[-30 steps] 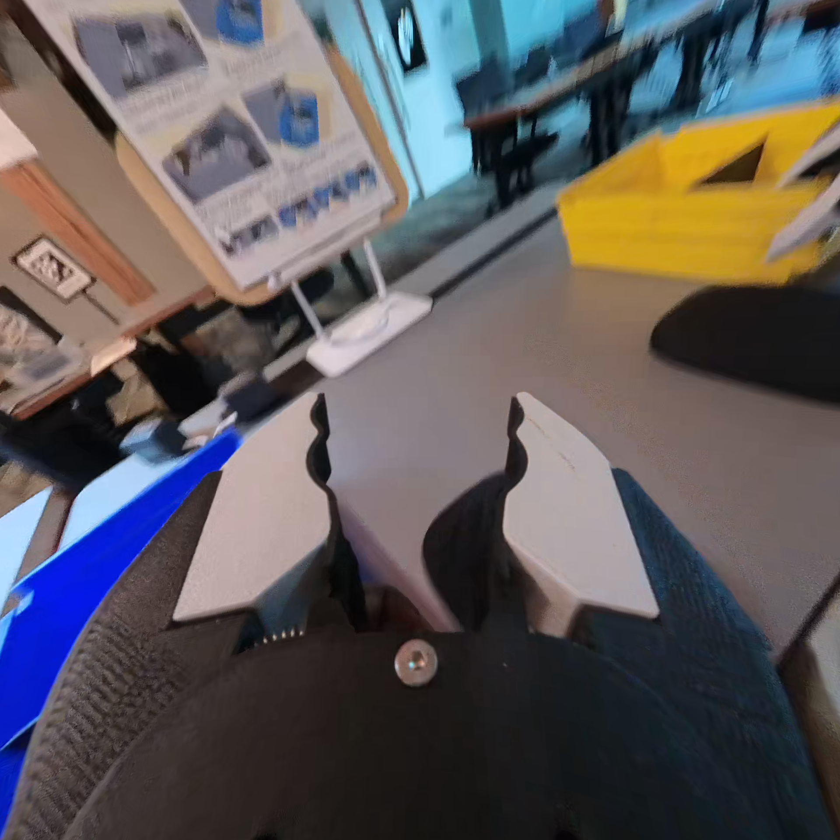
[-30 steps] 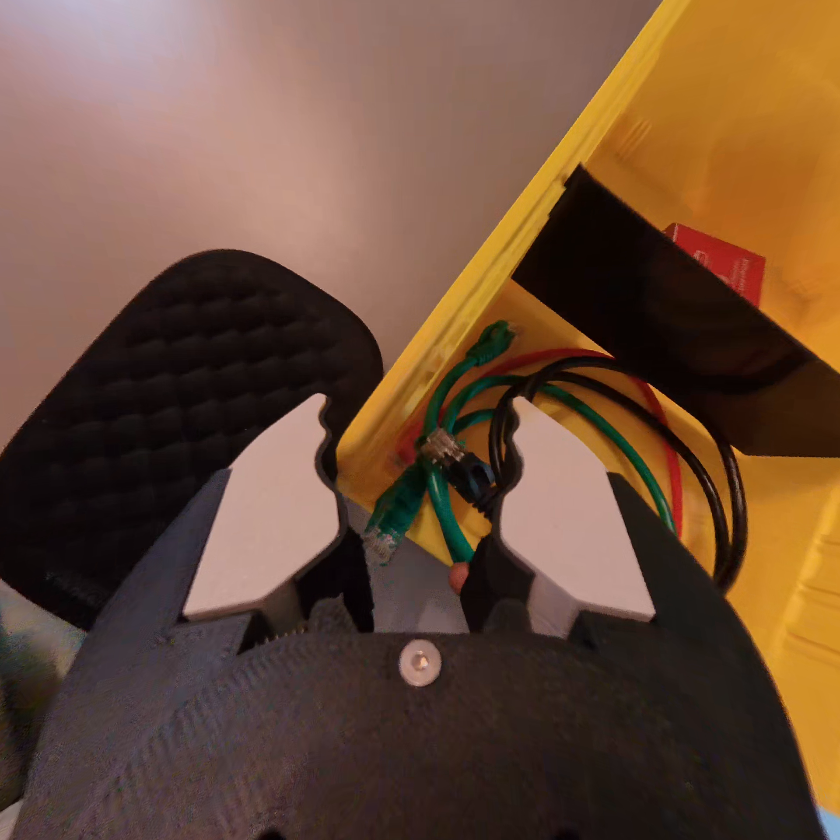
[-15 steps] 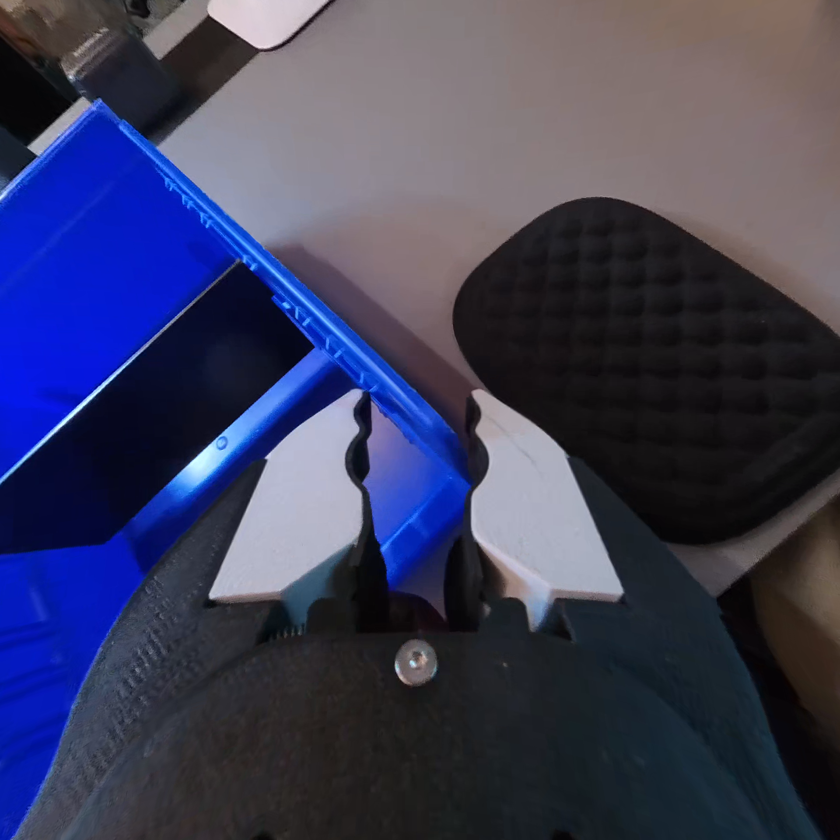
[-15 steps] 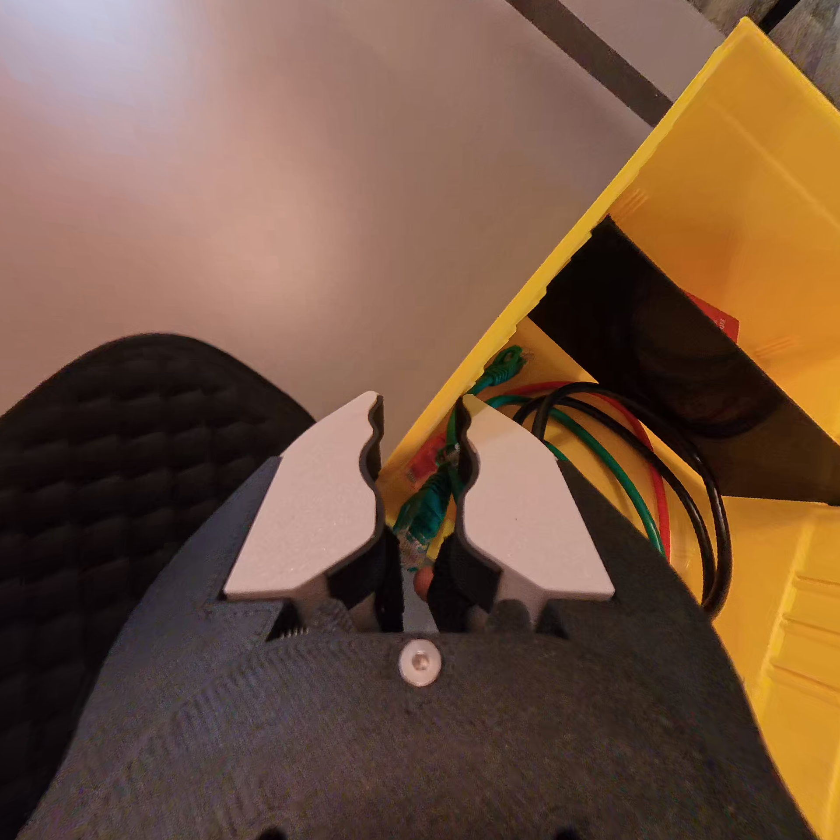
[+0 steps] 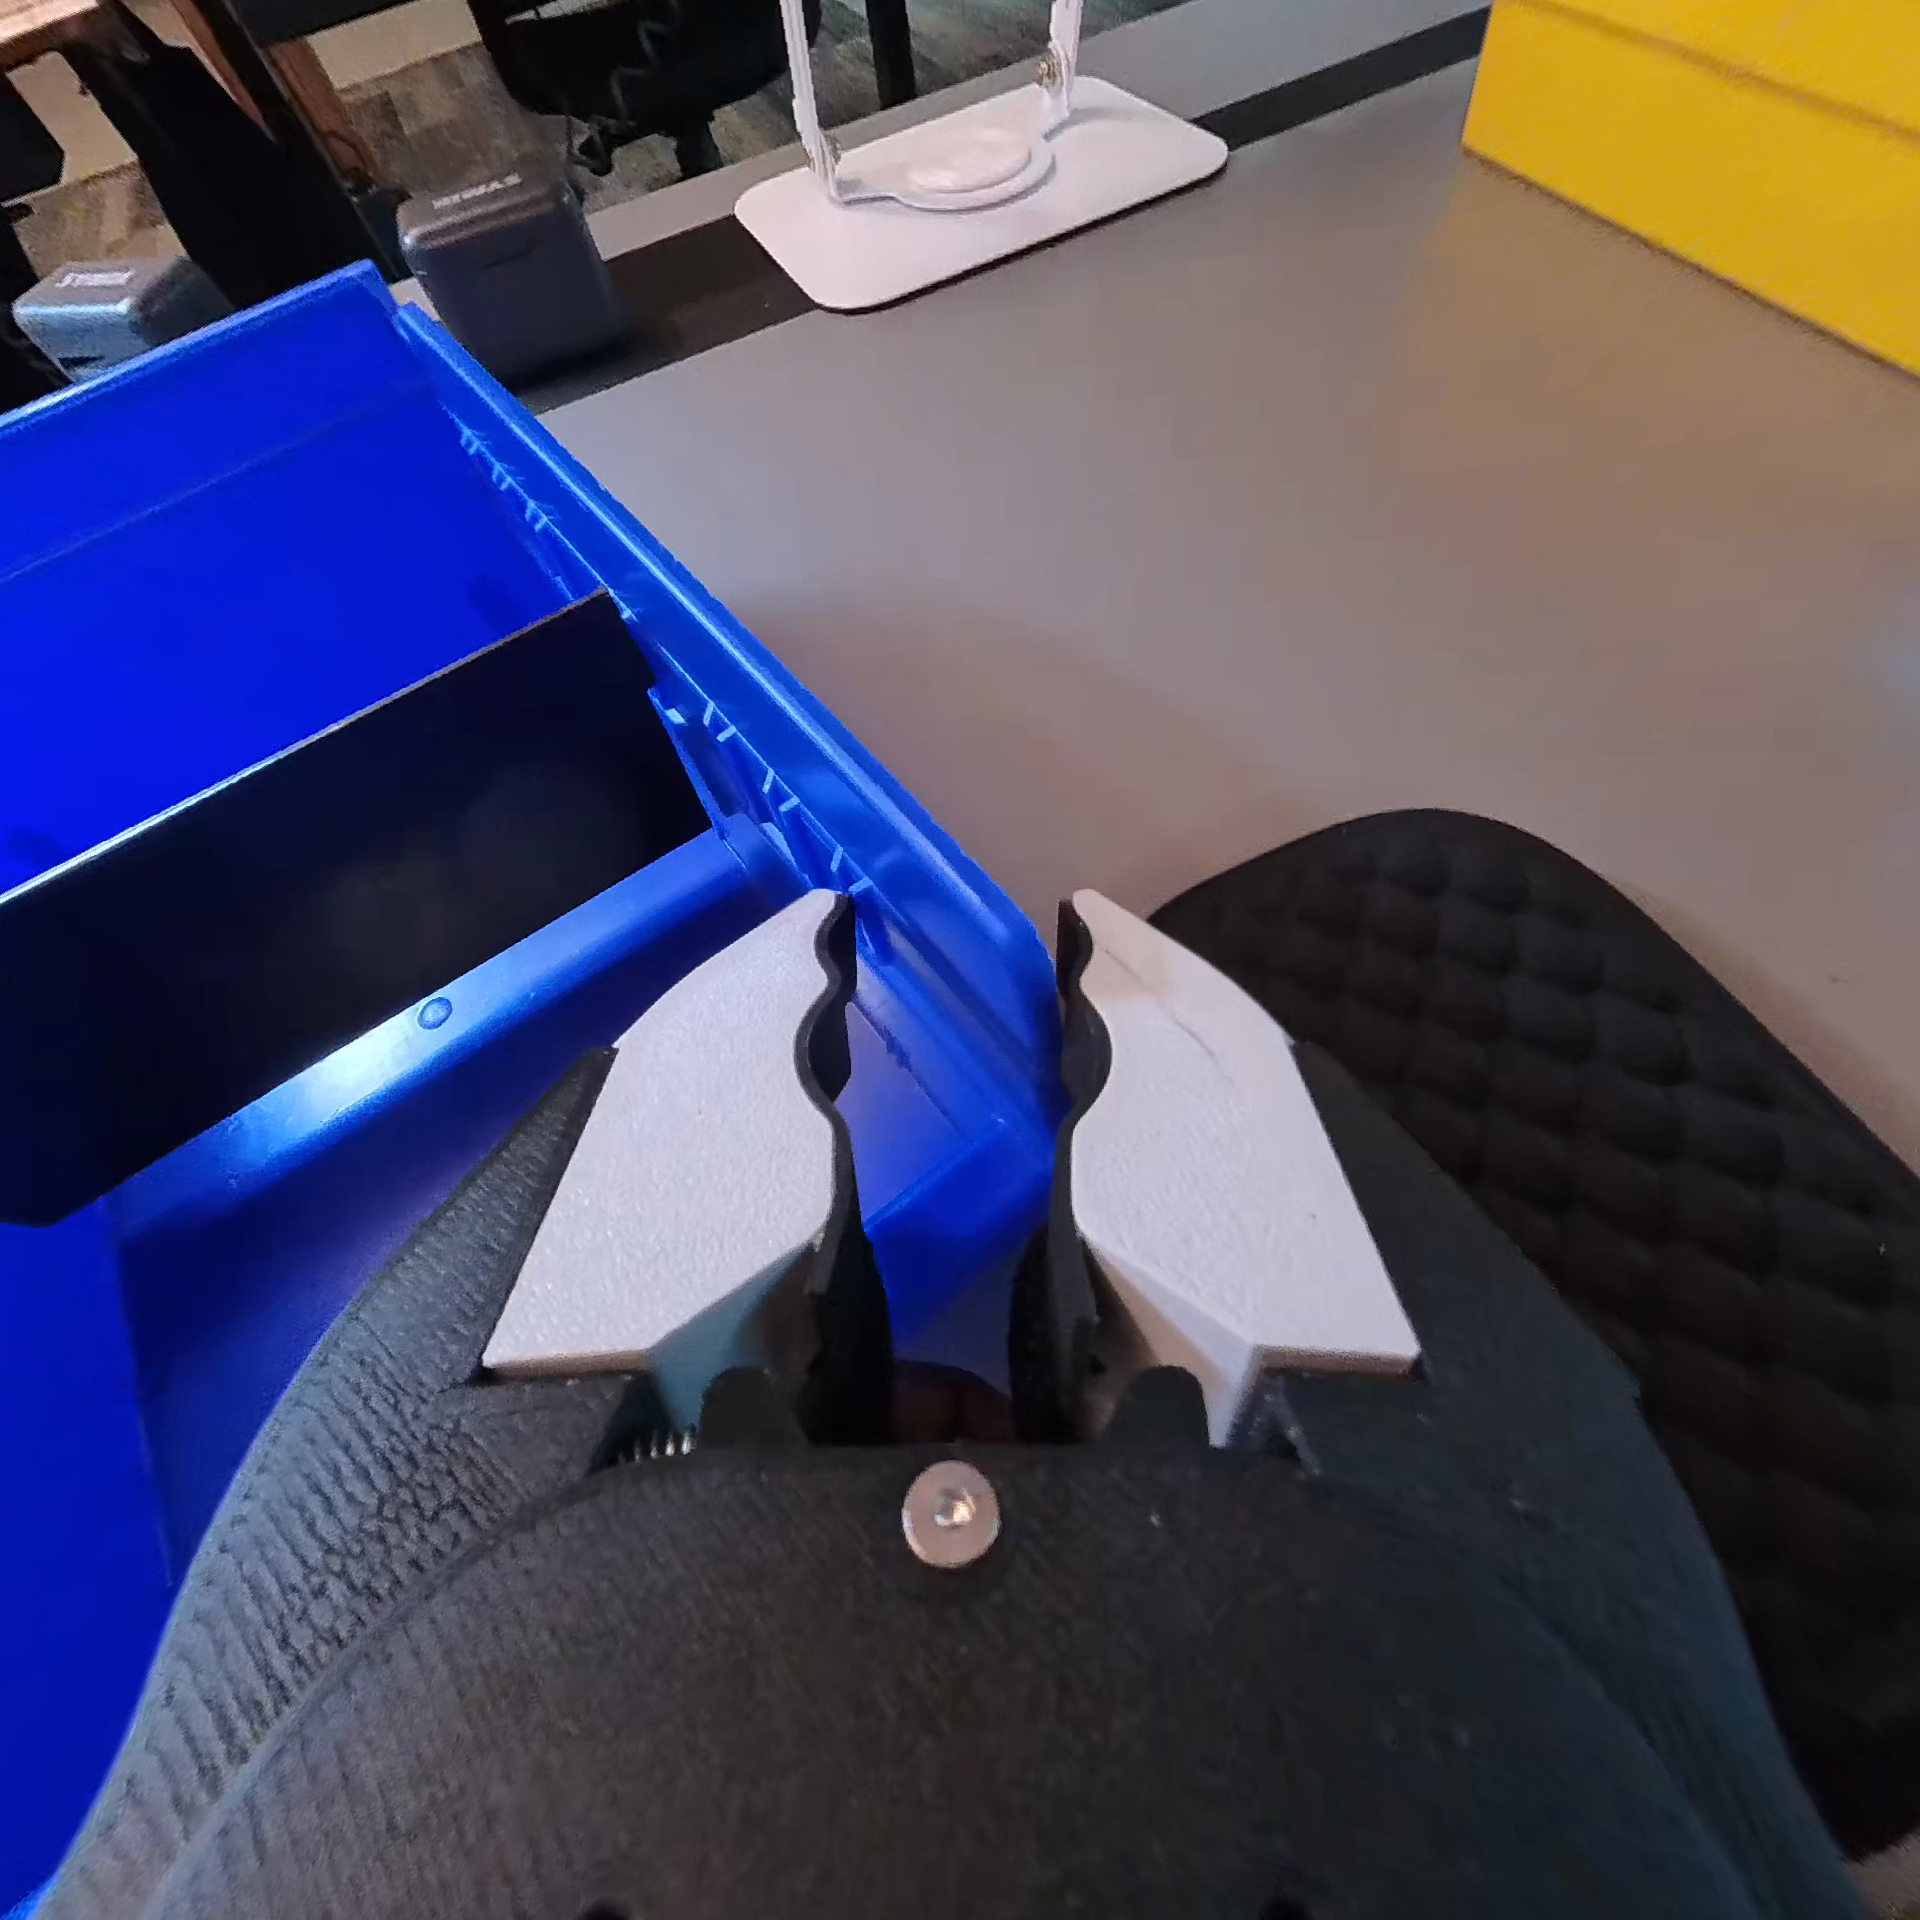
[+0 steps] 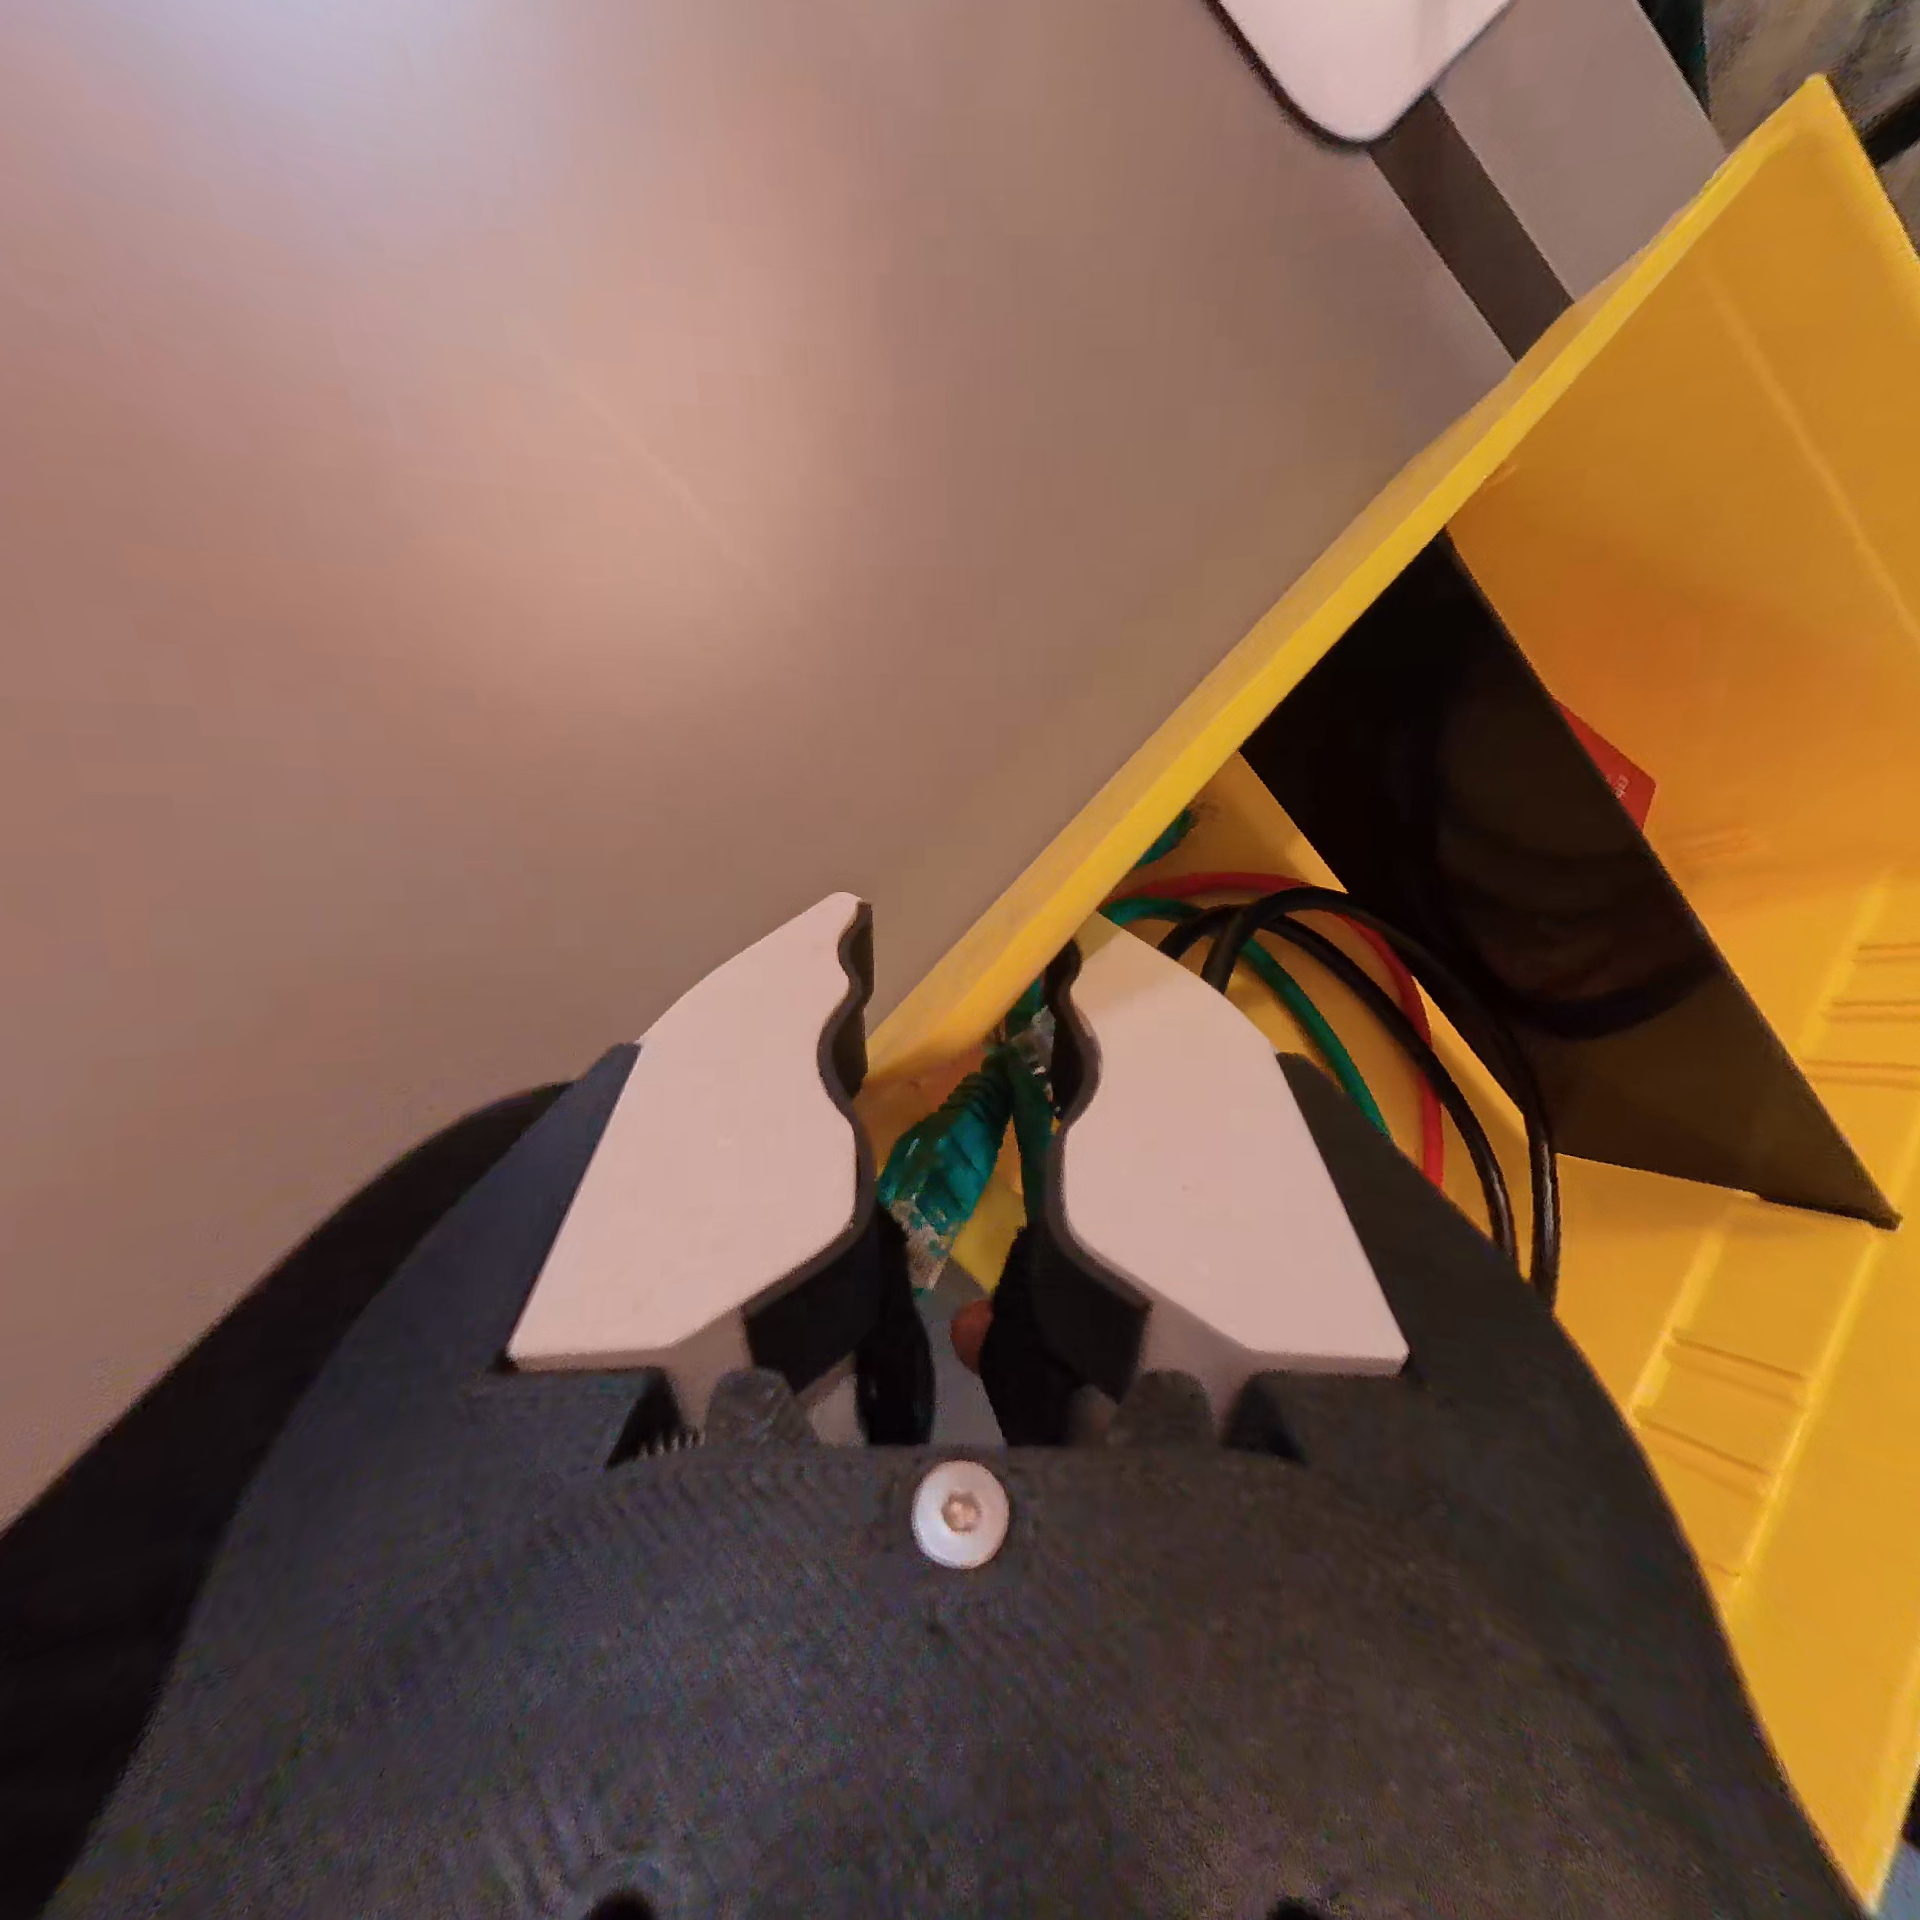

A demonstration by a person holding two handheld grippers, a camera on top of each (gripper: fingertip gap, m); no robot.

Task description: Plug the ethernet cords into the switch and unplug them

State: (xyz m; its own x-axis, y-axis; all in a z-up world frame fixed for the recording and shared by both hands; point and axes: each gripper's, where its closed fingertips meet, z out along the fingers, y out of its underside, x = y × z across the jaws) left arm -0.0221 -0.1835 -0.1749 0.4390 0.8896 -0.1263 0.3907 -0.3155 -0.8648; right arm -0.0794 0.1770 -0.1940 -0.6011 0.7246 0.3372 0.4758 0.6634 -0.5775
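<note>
My left gripper (image 5: 956, 914) is shut on the near right corner wall of the blue bin (image 5: 312, 582), one finger inside and one outside. My right gripper (image 6: 961, 935) is shut on the near left corner of the yellow bin (image 6: 1247, 686). A green ethernet cord's plug (image 6: 951, 1153) hangs over that corner between the fingers. Red (image 6: 1423, 1018) and black (image 6: 1496, 1039) cords lie coiled in the bin's front compartment. No switch is in view.
A black dimpled pad (image 5: 1558, 1039) lies on the grey table between the bins and also shows in the right wrist view (image 6: 208, 1455). Each bin has a black divider (image 6: 1558, 883). A white stand base (image 5: 987, 197) sits at the table's far edge. The gap from one gripper's tips to the other's is roughly 35 cm.
Both grippers closed from wide open onto their bin corners. Since half a second ago each bin keeps its place between the fingers while the pad and table shift in view.
</note>
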